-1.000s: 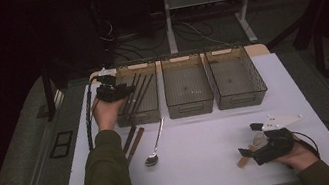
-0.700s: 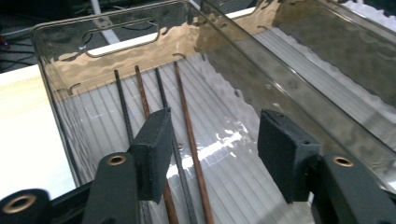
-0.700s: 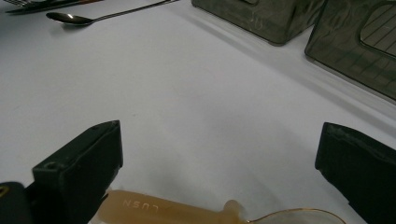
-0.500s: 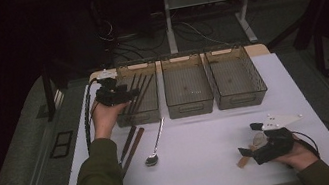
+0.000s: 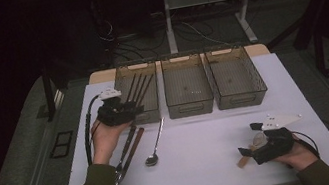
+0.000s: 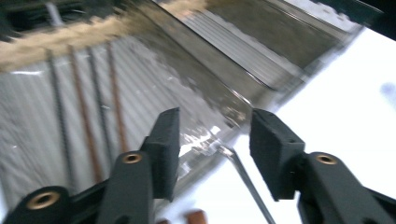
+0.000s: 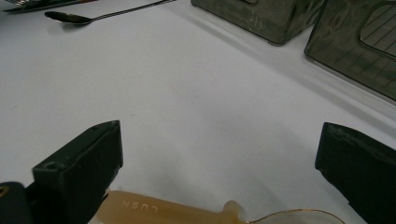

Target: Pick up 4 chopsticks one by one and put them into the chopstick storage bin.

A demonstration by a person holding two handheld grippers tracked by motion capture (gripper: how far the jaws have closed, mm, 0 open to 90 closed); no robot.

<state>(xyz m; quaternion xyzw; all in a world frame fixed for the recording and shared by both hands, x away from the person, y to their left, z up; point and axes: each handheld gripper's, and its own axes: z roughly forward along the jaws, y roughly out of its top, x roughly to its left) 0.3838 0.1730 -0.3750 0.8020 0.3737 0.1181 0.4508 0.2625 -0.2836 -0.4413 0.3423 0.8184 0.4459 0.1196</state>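
Observation:
My left gripper (image 5: 136, 109) hovers at the near left corner of the left bin (image 5: 121, 82), and its jaws stand open with nothing between them (image 6: 215, 126). Several dark and brown chopsticks (image 6: 88, 116) lie inside that bin (image 5: 139, 87). A metal spoon (image 5: 154, 145) lies on the white table just in front of it, its handle (image 6: 243, 175) below my jaws. My right gripper (image 5: 248, 152) rests near the table's front right, open wide (image 7: 219, 140). An amber plastic spoon (image 7: 163, 210) lies under it, ungripped (image 5: 241, 161).
Two more smoky plastic bins, middle (image 5: 187, 86) and right (image 5: 236, 78), stand in a row at the back. Two brown-handled utensils (image 5: 129, 149) lie left of the metal spoon. The white table (image 5: 200, 137) ends close behind my right hand.
My left gripper has drawn back from over the left bin toward its near edge. The right gripper has stayed where it was.

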